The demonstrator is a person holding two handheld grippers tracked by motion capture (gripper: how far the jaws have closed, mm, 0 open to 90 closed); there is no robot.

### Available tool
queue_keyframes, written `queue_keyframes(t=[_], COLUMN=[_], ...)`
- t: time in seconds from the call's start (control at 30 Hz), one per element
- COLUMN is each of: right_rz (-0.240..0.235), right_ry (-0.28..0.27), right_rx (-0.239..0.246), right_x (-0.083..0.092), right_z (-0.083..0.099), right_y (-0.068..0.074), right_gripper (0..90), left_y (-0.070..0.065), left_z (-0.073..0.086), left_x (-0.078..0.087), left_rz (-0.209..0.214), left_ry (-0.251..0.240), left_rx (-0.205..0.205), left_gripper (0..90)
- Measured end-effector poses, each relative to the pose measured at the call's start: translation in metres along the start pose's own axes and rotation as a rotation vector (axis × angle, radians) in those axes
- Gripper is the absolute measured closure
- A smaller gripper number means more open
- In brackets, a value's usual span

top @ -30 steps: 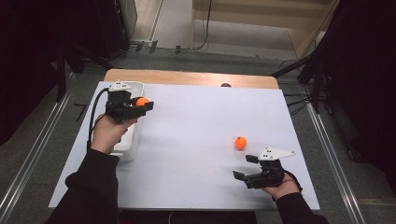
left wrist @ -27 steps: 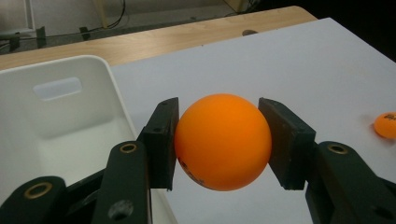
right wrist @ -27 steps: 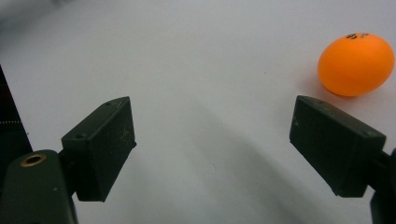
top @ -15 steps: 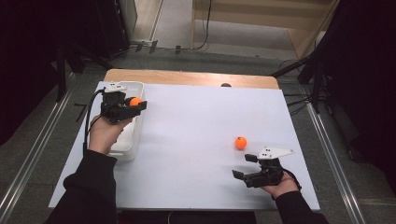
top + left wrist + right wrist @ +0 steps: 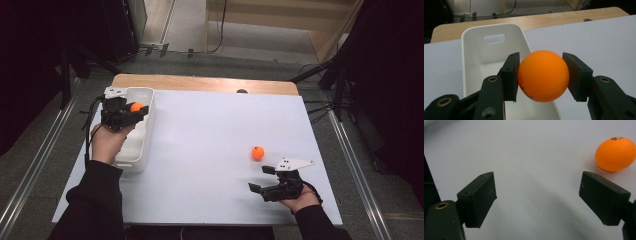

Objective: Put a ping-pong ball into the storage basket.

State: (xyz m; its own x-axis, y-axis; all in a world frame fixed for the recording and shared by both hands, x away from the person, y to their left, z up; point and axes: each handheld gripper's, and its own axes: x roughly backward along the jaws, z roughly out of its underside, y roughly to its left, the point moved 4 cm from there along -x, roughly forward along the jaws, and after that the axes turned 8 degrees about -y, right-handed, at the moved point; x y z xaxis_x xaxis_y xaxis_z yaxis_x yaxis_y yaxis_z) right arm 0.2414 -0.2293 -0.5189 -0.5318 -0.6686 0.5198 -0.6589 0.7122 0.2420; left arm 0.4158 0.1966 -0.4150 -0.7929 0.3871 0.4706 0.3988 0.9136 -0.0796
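An orange ball [image 5: 543,75] sits pinched between the two black jaws of the left tongs [image 5: 131,111], each pad pressed flat against one side of it. It hangs above the near end of a white bin [image 5: 474,65], over the bin's right wall as the left gripper view shows it. In the high view the ball [image 5: 136,107] shows as an orange spot over the bin [image 5: 145,145], which stands at the left edge of the white bench [image 5: 210,130] with its long side running away from the person. The left hand [image 5: 107,142] holding those tongs reaches in over the bin's near half.

A second orange ball [image 5: 258,153] lies on the bare bench, well apart from the bin — toward the right. The right tongs [image 5: 264,181] rest low just beside it, on the person's side, jaws spread wide with nothing between them. In the right gripper view this ball [image 5: 615,154] lies beyond the right jaw, outside the gap.
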Motion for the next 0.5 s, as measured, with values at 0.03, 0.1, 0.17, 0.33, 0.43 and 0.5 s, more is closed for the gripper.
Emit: queue_keyframes(t=[0.03, 0.1, 0.17, 0.33, 0.43, 0.5], right_rz=[0.001, 0.0, -0.001, -0.002, -0.001, 0.0], right_ry=[0.0, -0.003, -0.001, 0.0, 0.0, -0.002], right_rx=[0.001, 0.002, 0.003, 0.011, 0.013, 0.015], right_x=[0.0, 0.0, 0.001, -0.001, -0.001, -0.001], right_z=[0.0, 0.0, 0.0, -0.001, -0.001, -0.001], right_y=[0.0, 0.0, 0.0, 0.0, 0.0, 0.0], right_gripper=[12.6, 12.6, 12.6, 12.6, 12.6, 12.6], left_y=[0.001, 0.003, 0.005, 0.01, 0.013, 0.014], left_z=[0.0, 0.002, 0.003, 0.006, 0.007, 0.008], left_x=[0.0, -0.001, -0.001, -0.002, -0.003, -0.004], left_rz=[-0.001, -0.011, -0.022, -0.048, -0.062, -0.066], left_ry=[-0.002, -0.002, -0.001, -0.007, -0.01, -0.011], left_rx=[0.004, 0.005, 0.004, 0.019, 0.03, 0.03], left_gripper=[50.0, 50.0, 50.0, 50.0, 50.0, 50.0])
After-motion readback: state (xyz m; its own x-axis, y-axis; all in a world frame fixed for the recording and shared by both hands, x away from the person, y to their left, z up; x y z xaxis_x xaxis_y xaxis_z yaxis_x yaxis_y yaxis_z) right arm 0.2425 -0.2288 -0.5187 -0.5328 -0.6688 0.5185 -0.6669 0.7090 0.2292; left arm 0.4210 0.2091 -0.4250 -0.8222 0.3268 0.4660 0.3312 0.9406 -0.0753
